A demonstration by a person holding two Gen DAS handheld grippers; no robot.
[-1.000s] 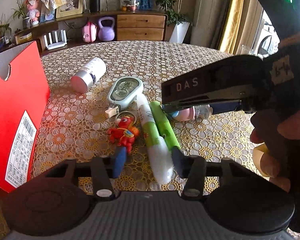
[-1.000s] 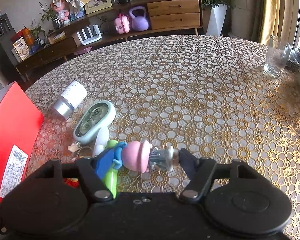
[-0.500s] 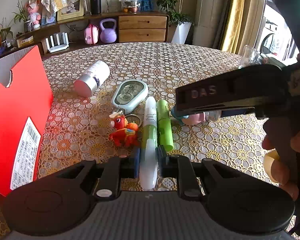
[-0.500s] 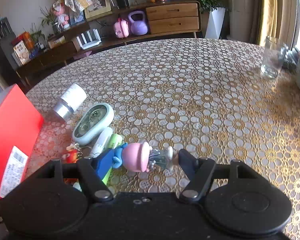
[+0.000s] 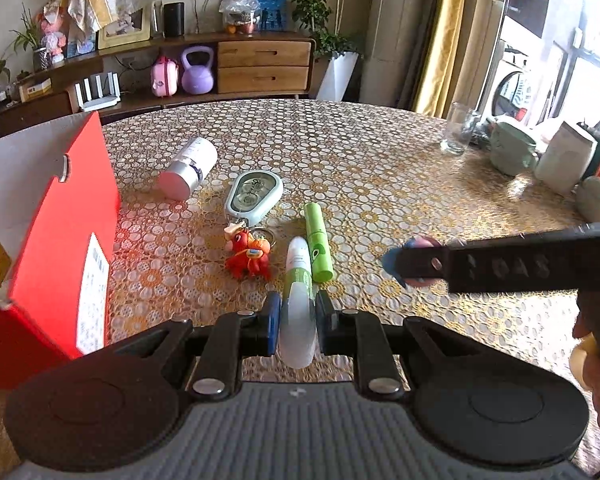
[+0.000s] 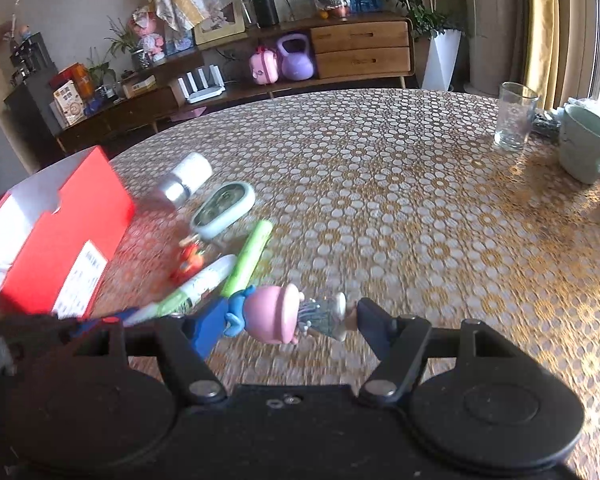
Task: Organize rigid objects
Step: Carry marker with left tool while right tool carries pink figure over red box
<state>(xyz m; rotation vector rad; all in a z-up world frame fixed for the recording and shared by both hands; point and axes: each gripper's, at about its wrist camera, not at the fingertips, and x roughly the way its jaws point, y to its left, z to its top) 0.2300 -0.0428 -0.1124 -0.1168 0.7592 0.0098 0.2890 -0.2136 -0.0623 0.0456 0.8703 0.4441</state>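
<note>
Both grippers lifted since earlier frame. Left gripper (image 5: 296, 322) fingers pinch white tube (image 5: 298, 300); right gripper (image 6: 286, 320) fingers clamp figurine (image 6: 280, 314), presumably bound for red box (image 5: 60, 240).

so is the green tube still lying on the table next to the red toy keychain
Yes, the green tube lies flat on the patterned table, just right of the red toy keychain, held by neither gripper.
</note>
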